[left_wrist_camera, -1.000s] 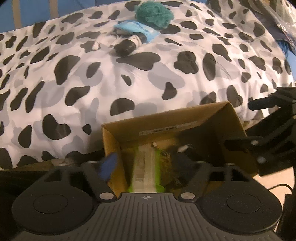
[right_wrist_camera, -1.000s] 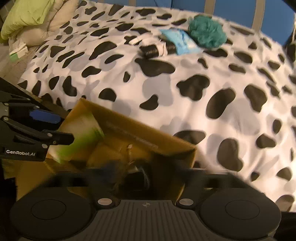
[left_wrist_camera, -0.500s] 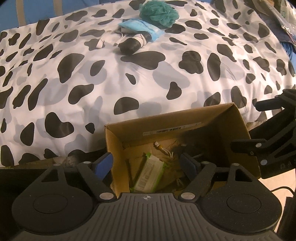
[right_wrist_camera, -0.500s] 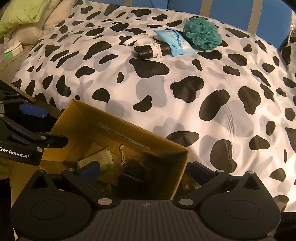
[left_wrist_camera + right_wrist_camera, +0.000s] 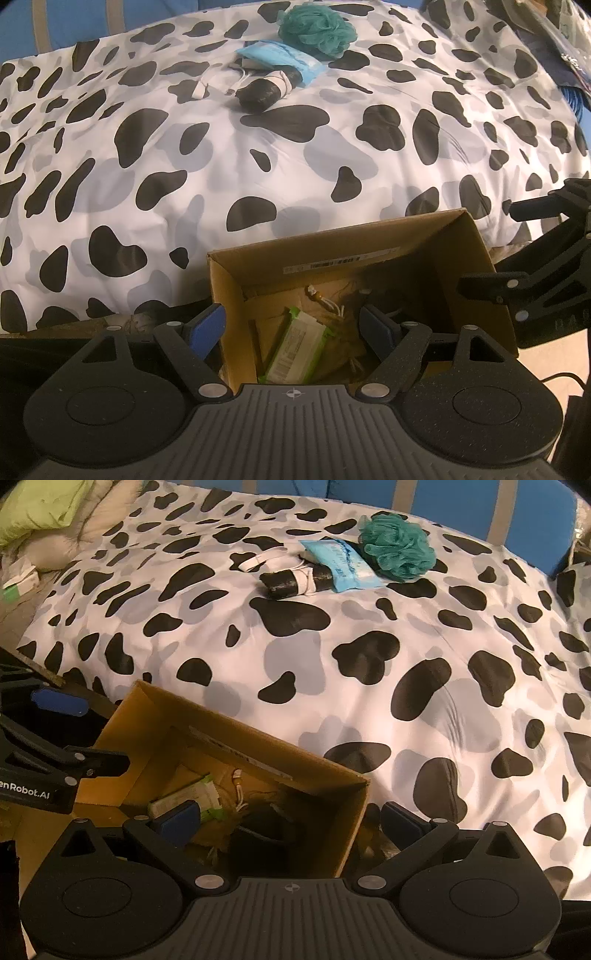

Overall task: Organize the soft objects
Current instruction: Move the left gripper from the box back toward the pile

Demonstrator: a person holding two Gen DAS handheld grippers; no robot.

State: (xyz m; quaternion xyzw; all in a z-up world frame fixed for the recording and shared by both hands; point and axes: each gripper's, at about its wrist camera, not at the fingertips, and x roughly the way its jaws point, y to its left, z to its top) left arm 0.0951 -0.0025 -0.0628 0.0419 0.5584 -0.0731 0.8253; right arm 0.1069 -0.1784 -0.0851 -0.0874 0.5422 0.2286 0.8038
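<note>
Two grippers: both mine, both tipped steeply down over one cardboard box (image 5: 236, 295) at the near edge of the bed.
Left gripper (image 5: 293, 328): jaws well apart and empty; the left blue pad sits outside the box's left wall, the right pad inside, so that wall stands between them with neither pad pressing on it.
Right gripper (image 5: 286, 818): spread as wide as it goes, nothing gripped; left pad inside the box, right pad outside its right corner.
Box contents: green-and-white packet (image 5: 295, 347) lying flat on the floor of the box, a thin white cord with beads (image 5: 325, 299) just beside it, and something dark (image 5: 266, 830) in the right half. Too shadowed to name; possibly cloth.
Bed cover (image 5: 369, 664): white with black and grey cow patches, the box butted against its near edge.
Soft things not yet boxed: four, clustered at the far side of the cover, well apart from the box.
Teal mesh pouf (image 5: 397, 546): farthest back, touching the blue pack.
Light blue pack (image 5: 341, 563): flat, its near edge over the dark roll.
Dark roll (image 5: 291, 581): lying on its side with a white band around its middle.
White strap (image 5: 255, 562): loose, just left of the roll.
Pillows (image 5: 40, 506): green and cream, at the far left corner in the right wrist view.
</note>
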